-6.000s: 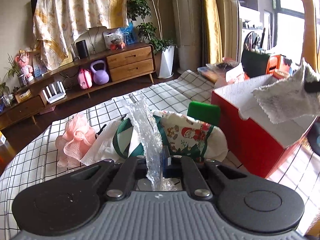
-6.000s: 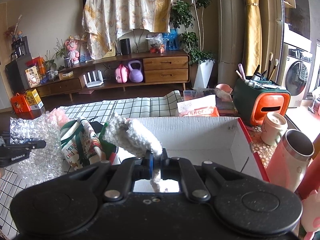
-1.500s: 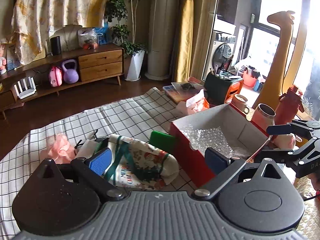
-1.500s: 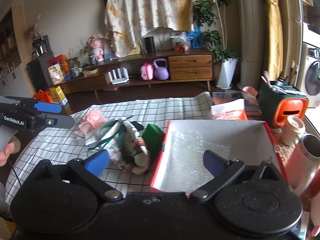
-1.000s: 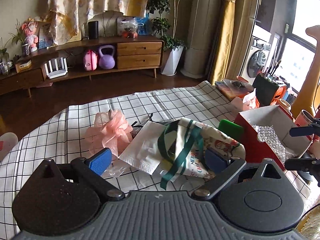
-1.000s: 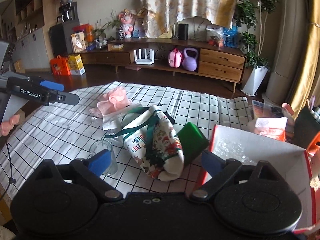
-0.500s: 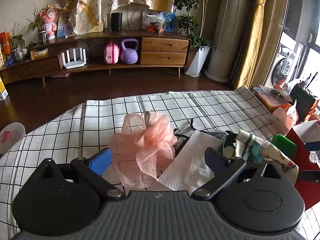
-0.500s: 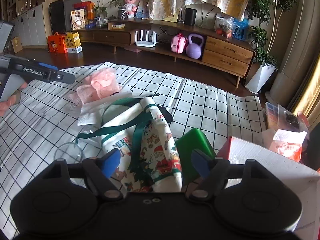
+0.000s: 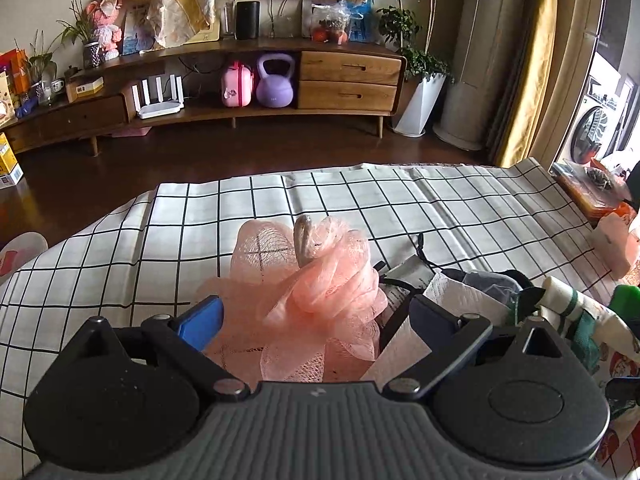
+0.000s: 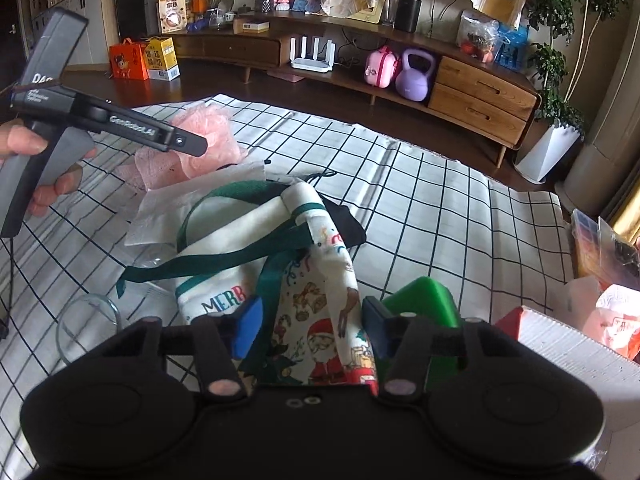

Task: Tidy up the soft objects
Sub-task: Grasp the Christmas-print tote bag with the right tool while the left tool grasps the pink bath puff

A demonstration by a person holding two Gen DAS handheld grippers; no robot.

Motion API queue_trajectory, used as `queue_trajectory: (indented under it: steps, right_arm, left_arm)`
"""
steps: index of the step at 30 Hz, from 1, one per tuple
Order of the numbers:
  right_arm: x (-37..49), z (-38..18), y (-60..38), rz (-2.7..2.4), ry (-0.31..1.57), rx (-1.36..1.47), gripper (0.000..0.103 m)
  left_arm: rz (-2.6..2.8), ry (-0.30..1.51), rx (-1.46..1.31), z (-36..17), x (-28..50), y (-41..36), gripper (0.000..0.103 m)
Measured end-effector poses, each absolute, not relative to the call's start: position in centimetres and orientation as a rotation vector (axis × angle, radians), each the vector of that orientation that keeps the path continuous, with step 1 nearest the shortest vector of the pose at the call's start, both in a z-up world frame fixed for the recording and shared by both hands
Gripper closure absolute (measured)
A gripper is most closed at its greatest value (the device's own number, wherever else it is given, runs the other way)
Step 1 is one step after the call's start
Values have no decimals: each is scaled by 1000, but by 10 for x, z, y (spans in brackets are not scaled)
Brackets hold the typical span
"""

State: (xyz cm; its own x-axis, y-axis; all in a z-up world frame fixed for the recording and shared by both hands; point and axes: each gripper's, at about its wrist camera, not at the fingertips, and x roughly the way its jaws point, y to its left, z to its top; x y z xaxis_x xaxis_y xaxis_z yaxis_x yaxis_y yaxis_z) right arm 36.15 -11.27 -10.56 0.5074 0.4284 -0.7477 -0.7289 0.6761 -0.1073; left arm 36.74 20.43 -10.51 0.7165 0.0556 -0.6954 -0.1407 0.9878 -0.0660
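Note:
A pink mesh bath pouf [image 9: 316,292] lies on the checked tablecloth, between the open fingers of my left gripper [image 9: 316,322]; it also shows in the right wrist view [image 10: 208,136], with the left gripper [image 10: 176,142] over it. My right gripper [image 10: 310,324] is open around a Christmas-print cloth bag [image 10: 316,300] with green straps. A white cloth [image 9: 456,304] lies between pouf and bag. A green sponge [image 10: 424,300] leans by the red box [image 10: 560,344].
A clear glass [image 10: 88,324] stands on the checked tablecloth [image 9: 400,200] at the left of the bag. A black cloth [image 10: 344,224] lies behind the bag. An orange packet [image 10: 616,320] sits at the far right. A wooden sideboard [image 9: 240,92] lines the far wall.
Both grippers have let go of their items into the box and swung left. The left one has closed in on the pink pouf, the right one on the Christmas bag.

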Motion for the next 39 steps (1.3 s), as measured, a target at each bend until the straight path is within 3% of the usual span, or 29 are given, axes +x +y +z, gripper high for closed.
queue_trajectory:
  steps: [5,9,11,13,15,19,28,39]
  right_arm:
    - [360,-110,-111,702,744,-467,70]
    - [361,-109,-114,675,729,-466,90]
    - [363,-108,-116,658,723,-458,93]
    - [362,-107,-119,647,719,-445,97]
    - [360,-106,-120,625,710,-445,98]
    - [352,-101,-124,617,695,-429,100]
    - [324,-73,-139,587,638,-381,102]
    - [299,-25,-171,518,580,-291,102]
  left_arm:
    - [136,766,-106,-116,373,204,4]
    - [139,768,-111,-117,371,204,33]
    - [141,758,-106,-115,369,203,41]
    - [143,747,-102,-111,365,203,58]
    - [152,752,-101,-108,364,203,67]
    - [177,734,-86,-101,356,205,78]
    - [213,695,-90,-72,333,213,84]
    - [205,647,-86,-11,292,206,85]
